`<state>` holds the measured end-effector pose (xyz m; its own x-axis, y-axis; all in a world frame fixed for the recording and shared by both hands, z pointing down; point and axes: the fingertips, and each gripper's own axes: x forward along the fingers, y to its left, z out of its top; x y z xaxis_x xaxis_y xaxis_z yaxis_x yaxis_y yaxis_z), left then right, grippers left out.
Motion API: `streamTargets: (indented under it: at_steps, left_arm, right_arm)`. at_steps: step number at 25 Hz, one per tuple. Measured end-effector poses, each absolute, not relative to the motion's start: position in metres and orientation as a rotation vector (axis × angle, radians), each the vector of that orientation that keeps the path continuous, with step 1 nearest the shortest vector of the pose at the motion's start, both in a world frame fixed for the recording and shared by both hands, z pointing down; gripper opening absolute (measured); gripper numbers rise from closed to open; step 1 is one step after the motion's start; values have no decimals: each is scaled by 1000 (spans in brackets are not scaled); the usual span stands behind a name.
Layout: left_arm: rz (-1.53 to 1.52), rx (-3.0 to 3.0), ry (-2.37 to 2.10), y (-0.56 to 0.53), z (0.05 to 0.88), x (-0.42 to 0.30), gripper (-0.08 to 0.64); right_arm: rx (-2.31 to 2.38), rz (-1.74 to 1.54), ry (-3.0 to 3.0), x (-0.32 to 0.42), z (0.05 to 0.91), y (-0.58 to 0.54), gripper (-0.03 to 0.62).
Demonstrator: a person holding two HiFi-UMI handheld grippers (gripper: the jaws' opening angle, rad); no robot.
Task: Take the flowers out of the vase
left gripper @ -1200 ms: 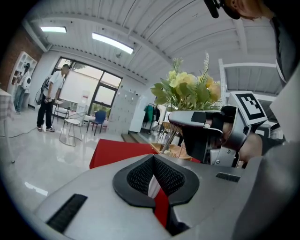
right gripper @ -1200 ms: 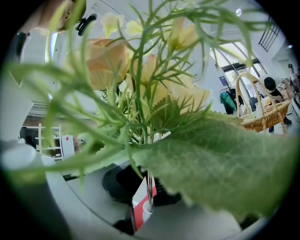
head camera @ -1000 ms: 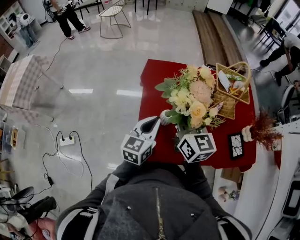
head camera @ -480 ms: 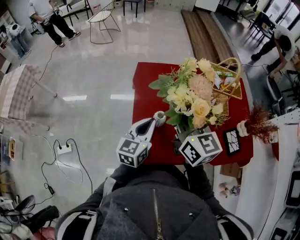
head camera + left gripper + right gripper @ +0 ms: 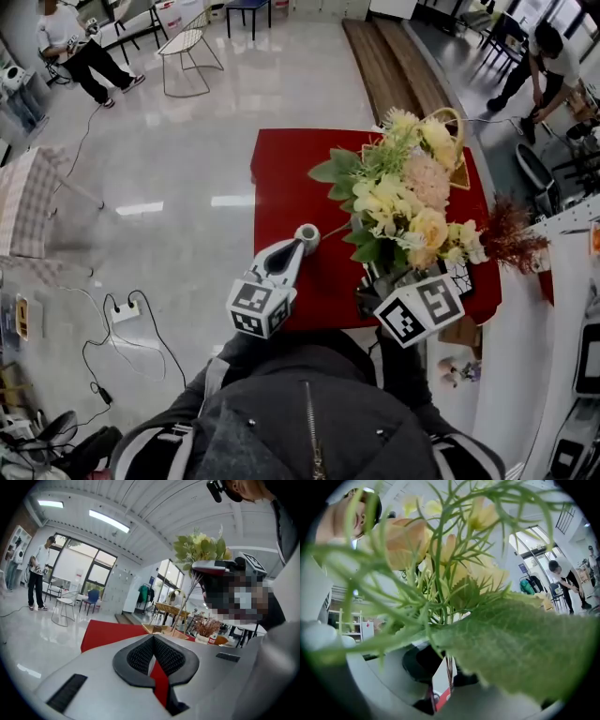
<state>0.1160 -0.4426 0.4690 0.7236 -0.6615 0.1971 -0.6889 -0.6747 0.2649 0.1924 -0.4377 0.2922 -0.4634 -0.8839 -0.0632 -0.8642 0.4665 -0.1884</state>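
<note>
A red table (image 5: 281, 187) fills the middle of the head view. The flowers (image 5: 403, 202) stand over its 3 o'clock half, their stems pinched in the closed right gripper (image 5: 373, 281) at their 6 o'clock. The left gripper (image 5: 153, 639), jaws together on nothing, sits at their 9 o'clock, its tip just beside the small pale vase (image 5: 307, 232).

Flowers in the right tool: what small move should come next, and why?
Probably lift the right tool a bit higher: it is shut on the flowers' stems, and one thin stem seems to reach the white vase mouth.
</note>
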Motion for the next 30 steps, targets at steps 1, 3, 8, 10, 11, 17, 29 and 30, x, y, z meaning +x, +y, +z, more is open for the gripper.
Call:
streamTargets:
  at_steps: [1, 3, 8, 10, 11, 17, 29, 30]
  left_arm:
    - [123, 2608, -1051, -442, 469, 116, 8]
    - [127, 2605, -1046, -440, 471, 117, 8]
    - [140, 2606, -1027, -437, 477, 121, 8]
    - [146, 2607, -1024, -436, 478, 120, 8]
    - [148, 2606, -1025, -436, 478, 119, 8]
    - [158, 2598, -1028, -433, 480, 120, 8]
    - [170, 2580, -1051, -432, 484, 111, 8]
    - [171, 2578, -1053, -432, 484, 111, 8]
  right_arm:
    - [-1557, -187, 2540, 200, 290, -435, 28]
    - [-1608, -178, 2512, 214, 291, -430, 28]
    - [-1740, -208, 2458, 246, 313, -422, 28]
    - [-1783, -227, 2446, 253, 324, -419, 28]
    - [-1800, -234, 2443, 256, 329, -418, 28]
    - [-1857, -293, 2430, 265, 368, -411, 28]
    - [-1887, -462, 2471, 256, 437, -413, 28]
    - [-1882, -468, 2469, 256, 437, -413, 28]
